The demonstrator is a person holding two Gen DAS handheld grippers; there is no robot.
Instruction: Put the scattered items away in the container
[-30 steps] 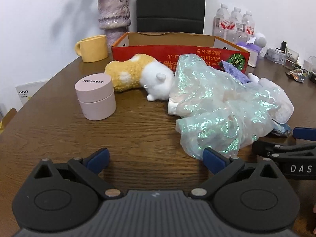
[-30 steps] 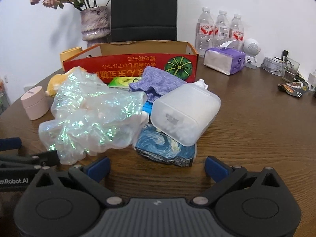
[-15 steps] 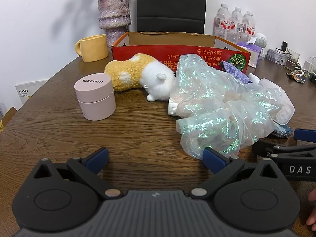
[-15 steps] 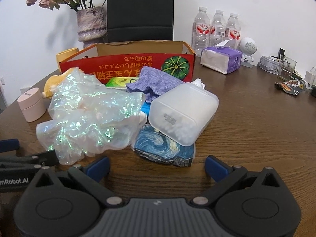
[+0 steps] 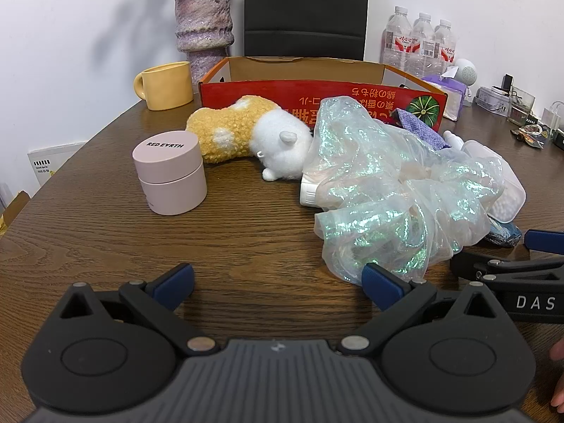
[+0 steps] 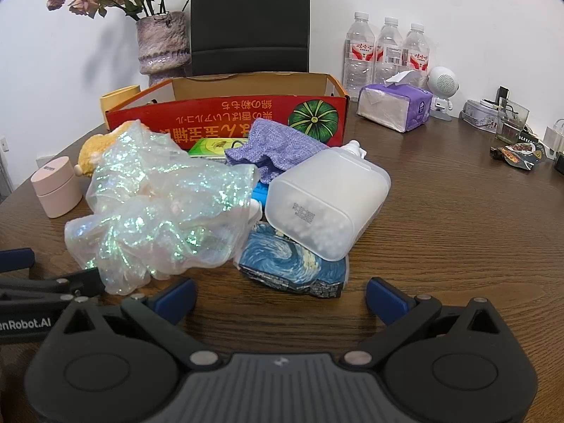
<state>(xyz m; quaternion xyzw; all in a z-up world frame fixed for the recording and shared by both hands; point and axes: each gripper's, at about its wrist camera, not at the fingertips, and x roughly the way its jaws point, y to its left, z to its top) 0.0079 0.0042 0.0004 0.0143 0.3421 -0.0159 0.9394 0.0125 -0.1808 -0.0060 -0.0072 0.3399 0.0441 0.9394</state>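
Three water bottles [image 6: 387, 49], one red box [image 6: 229, 116], two gaping grippers [image 5: 278, 282]

Iridescent bag [image 5: 394, 190] contents: blurred by the film; only a white cap end is seen at its left edge.
Green packet [image 6: 211, 147]: mostly covered by the bag and the purple cloth [image 6: 278, 148].
Blue item [image 6: 260, 192]: only a corner is shown beside the translucent bottle [image 6: 324, 201].
Starry-print packet [image 6: 292, 268]: far part hidden under the bottle.
Box [image 6: 225, 120] interior: not seen.
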